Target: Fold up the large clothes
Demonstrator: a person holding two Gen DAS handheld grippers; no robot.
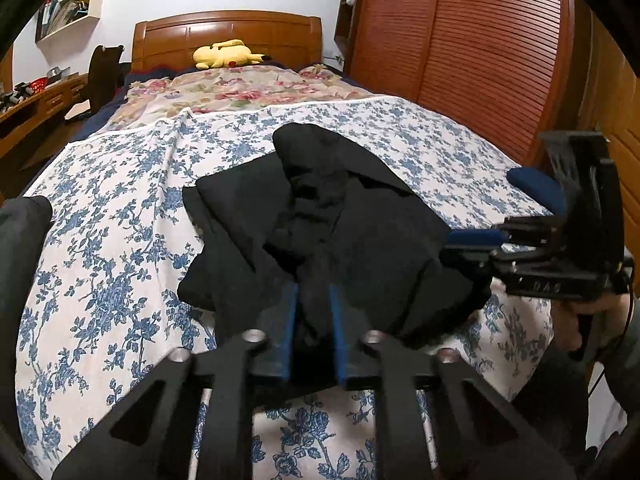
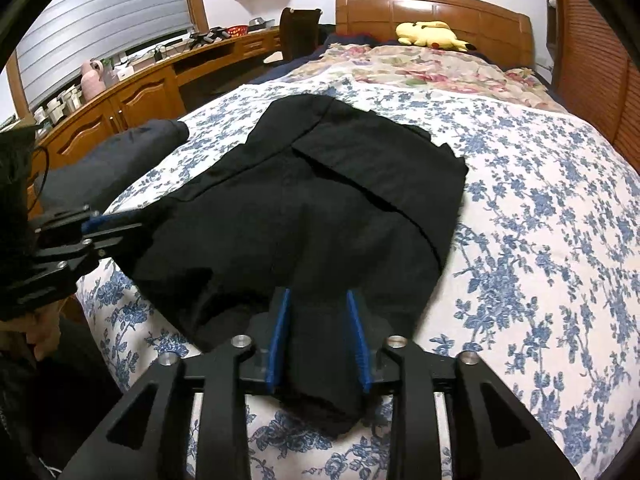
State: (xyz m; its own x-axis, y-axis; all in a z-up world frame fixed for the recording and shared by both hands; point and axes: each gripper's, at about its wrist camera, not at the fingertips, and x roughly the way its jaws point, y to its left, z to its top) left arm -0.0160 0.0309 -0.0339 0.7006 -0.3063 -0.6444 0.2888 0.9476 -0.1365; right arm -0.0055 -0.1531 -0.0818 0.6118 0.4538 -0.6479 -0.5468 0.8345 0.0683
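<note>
The left gripper (image 1: 314, 304) has its blue pads (image 1: 291, 320) drawn in narrow, pinching a bunched ridge of the black garment (image 1: 360, 232) between them. Cloth fills the whole gap and rises in a rumpled fold straight ahead of the tips.

The right gripper (image 2: 318, 316) has its blue pads (image 2: 280, 332) set wider, with the garment's near edge lying in the gap. From its own camera it is hard to tell whether the pads press on the cloth or merely stand either side of it. In the left wrist view this gripper (image 1: 476, 240) appears side-on at the garment's right edge, its blue tip touching the cloth, with a hand (image 1: 580, 320) on its grip below.

The garment lies on the bed (image 1: 120, 240), on a sheet printed with blue flowers, close to the near edge. It is partly folded: flat layered panels with straight edges on its far side, looser at the near side where both grippers meet it. Beyond the garment a floral quilt (image 1: 248, 88) covers the far half of the bed, and a yellow plush toy (image 1: 228, 54) rests against the wooden headboard (image 1: 228, 34). Right of the garment stands a slatted wardrobe (image 1: 480, 60); left of it, a wooden desk (image 2: 140, 84) runs along the wall.
</note>
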